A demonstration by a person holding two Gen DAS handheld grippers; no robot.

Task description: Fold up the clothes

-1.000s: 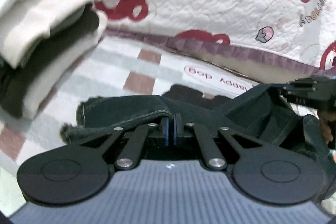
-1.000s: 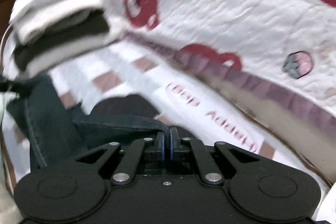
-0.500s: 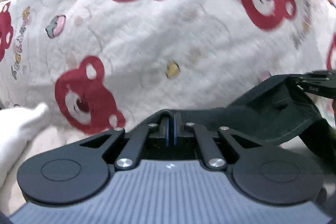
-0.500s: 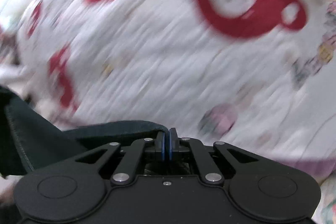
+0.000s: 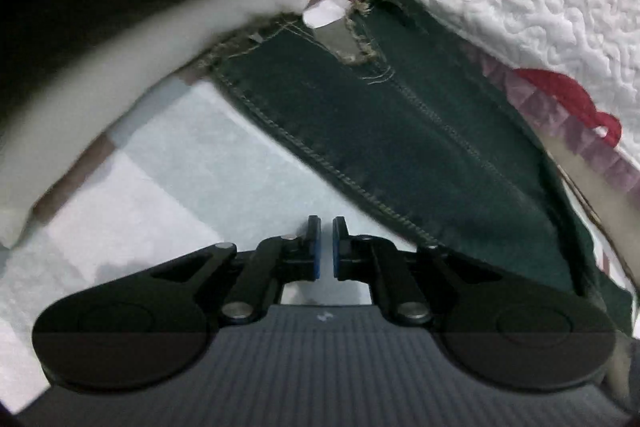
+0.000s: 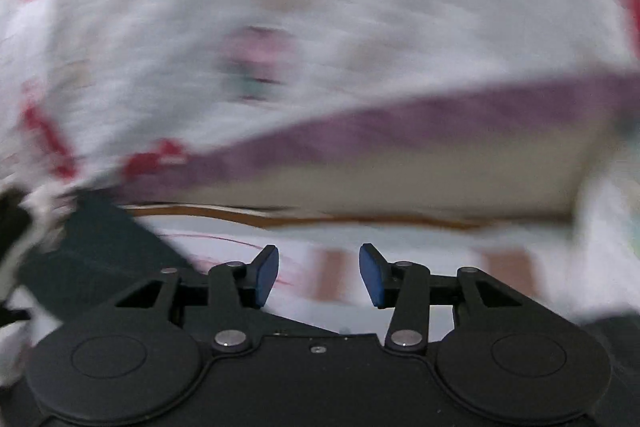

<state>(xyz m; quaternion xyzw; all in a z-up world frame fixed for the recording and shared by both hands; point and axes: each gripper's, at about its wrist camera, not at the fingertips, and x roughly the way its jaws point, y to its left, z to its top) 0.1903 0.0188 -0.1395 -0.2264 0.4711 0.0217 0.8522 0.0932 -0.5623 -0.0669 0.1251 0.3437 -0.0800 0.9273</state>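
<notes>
Left gripper [image 5: 324, 247] barely parted, holding nothing; right gripper [image 6: 319, 275] spread wide, likewise bare. Dark jeans [image 5: 408, 131] laid flat along quilt [image 5: 560, 7] edge, beside folded stack [image 5: 120, 39], presumably freed for smoothing or stacking.

Dark blue-green jeans [image 5: 420, 131] with tan stitching; white quilt [image 5: 560, 7] printed with red bears.
</notes>
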